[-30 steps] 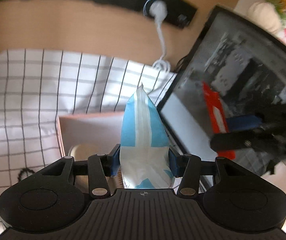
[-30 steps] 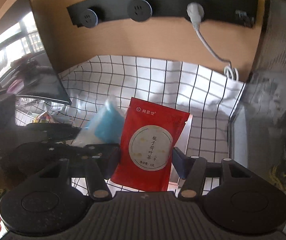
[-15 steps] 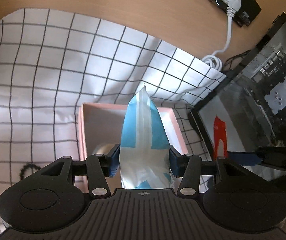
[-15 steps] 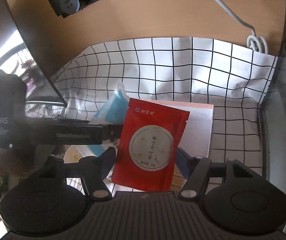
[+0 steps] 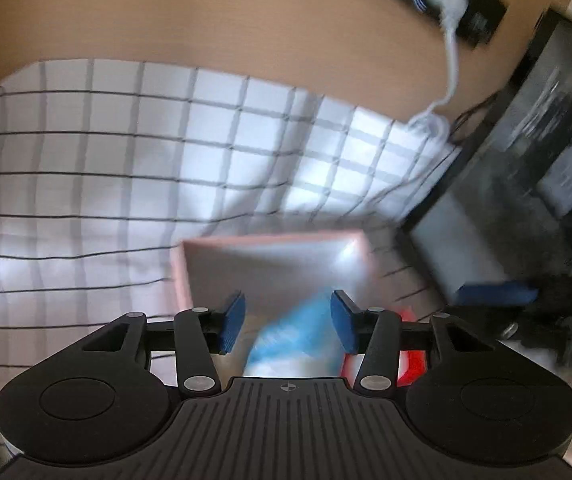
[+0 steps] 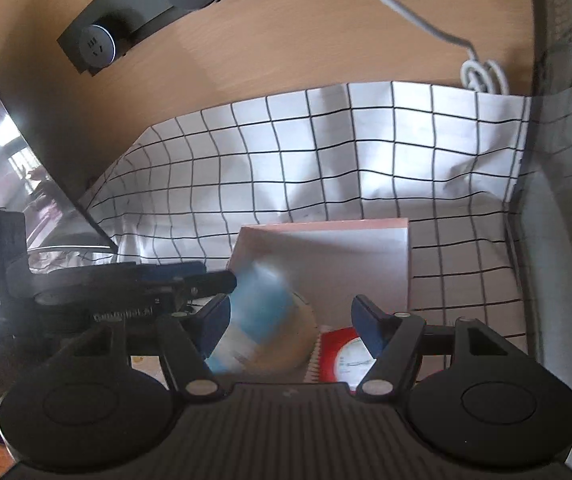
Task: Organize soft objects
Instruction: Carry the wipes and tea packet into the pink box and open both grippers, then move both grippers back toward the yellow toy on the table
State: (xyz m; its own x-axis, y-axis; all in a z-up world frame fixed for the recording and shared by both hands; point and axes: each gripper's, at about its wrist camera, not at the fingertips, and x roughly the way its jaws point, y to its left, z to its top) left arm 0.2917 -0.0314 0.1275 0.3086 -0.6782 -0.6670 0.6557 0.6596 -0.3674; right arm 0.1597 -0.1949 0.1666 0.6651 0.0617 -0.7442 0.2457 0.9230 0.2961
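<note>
**Both pouches loose over the pink box**

Checked white cloth (image 6: 326, 152) over a desk, tan wooden back wall behind it, black socket strip (image 6: 146, 12) up on the wall.

Left wrist view, near to far: left gripper (image 5: 286, 318) has its blue pads spread apart, nothing pinched. The blue-and-white pouch (image 5: 294, 340) sits low between the fingers, nearer the right pad, heavily blurred; can't tell if it touches that pad. Its lower end is cut off by the gripper body. A red pouch (image 5: 412, 354) shows just right of it, mostly hidden behind the finger linkage. Beyond them, the pink box (image 5: 270, 240), then the cloth, then a white cable (image 5: 450, 76) on the wall.

Right wrist view: right gripper (image 6: 290, 320) jaws have just been opening and stand released; the red pouch (image 6: 342, 356) lies below and between the fingers toward the right pad, not clamped, its label unreadable. The blue pouch (image 6: 254, 316) is smeared by motion beside the left pad. A pale round item under it is hard to identify. The left gripper enters from the left edge. A dark screen (image 6: 18, 184) is at far left.
</note>
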